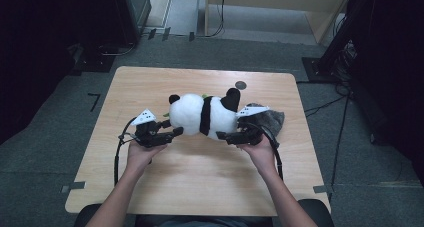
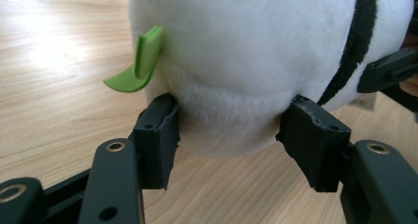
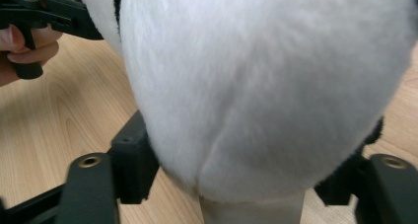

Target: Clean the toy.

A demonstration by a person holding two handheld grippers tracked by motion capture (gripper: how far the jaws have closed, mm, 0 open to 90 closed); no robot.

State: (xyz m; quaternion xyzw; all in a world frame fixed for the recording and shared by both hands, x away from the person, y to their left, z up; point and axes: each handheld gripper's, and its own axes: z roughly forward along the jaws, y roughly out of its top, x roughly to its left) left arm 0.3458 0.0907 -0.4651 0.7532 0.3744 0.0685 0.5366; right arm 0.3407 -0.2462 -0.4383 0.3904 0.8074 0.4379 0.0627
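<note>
A black-and-white panda plush lies on its side in the middle of the wooden table. My left gripper comes at its left end from the near side. In the left gripper view that gripper has both pads pressed into a bulge of white fur, just below a green felt leaf. My right gripper meets the plush's right end. In the right gripper view its jaws hug the white body on both sides, and fur hides the right pad.
A grey fuzzy cloth lies on the table just behind the right gripper. A small dark round spot marks the table's far edge. Bare wood spreads in front of the hands. Dark equipment and cables stand on the floor around the table.
</note>
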